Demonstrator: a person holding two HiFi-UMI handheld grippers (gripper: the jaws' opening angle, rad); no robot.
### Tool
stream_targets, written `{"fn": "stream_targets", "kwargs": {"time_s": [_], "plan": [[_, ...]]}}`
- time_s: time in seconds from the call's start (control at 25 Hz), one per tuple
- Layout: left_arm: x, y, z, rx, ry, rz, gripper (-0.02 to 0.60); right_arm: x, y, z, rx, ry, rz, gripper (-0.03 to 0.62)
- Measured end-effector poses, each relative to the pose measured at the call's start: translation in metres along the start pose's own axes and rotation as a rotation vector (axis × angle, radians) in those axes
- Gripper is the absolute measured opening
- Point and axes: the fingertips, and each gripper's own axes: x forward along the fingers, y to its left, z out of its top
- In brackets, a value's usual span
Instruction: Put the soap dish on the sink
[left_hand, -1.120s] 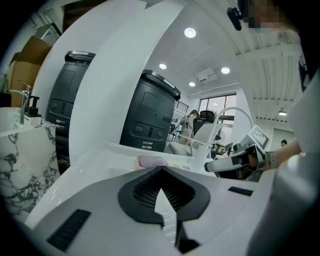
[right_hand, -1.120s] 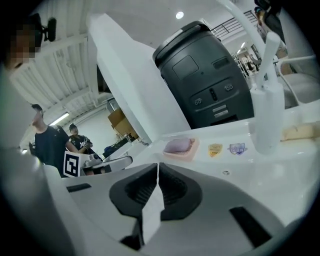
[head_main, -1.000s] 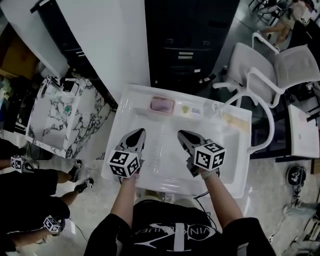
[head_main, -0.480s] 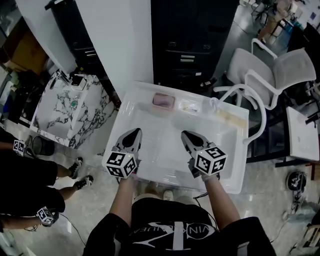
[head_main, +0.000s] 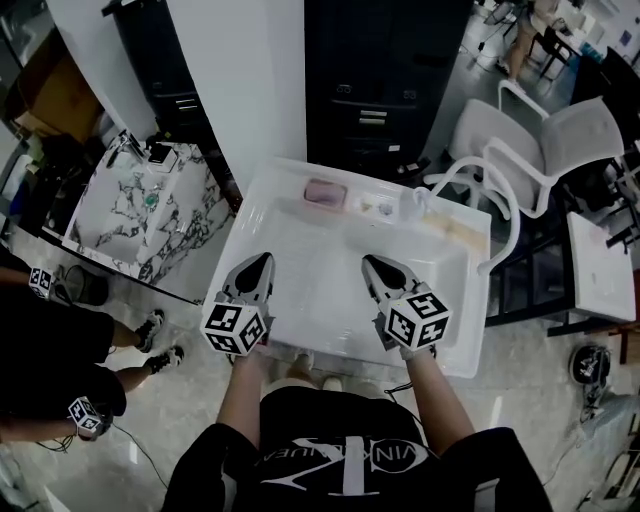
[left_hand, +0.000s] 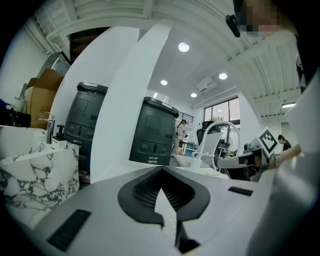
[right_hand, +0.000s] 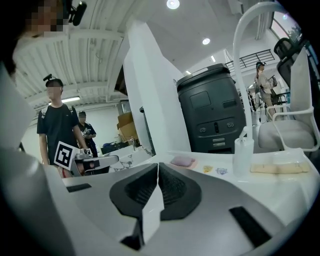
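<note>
1. I held my left gripper (head_main: 260, 262) over the near half of the white rectangular sink (head_main: 455, 345). Its jaws were pressed together with nothing between them.
2. My right gripper (head_main: 373, 264) hung level with it, well apart to its right. Its jaws were likewise closed tight and empty.
3. Both grippers pointed across the basin toward the sink's back ledge.
4. On that ledge the pink rounded soap dish (head_main: 324, 191) lay flat toward the left end, well apart from both grippers.
5. Further right along the same ledge a clear plastic bottle (head_main: 412, 203) stood upright. Past it a pale yellow strip of cloth (head_main: 455, 232) lay near the right corner.
6. Beyond the sink stood a dark grey cabinet (head_main: 380, 80). A white marbled washstand (head_main: 140, 215) stood off to the left and a white mesh chair (head_main: 560, 140) to the right.
</note>
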Motion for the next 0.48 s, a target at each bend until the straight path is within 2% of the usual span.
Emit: {"fn": "stream_targets", "kwargs": {"time_s": [0.48], "plan": [[-0.024,-0.008,0.025,0.031,-0.068,0.016,0.014,-0.023,0.009,0.010,-0.023,-0.059,-0.021,0.028]]}}
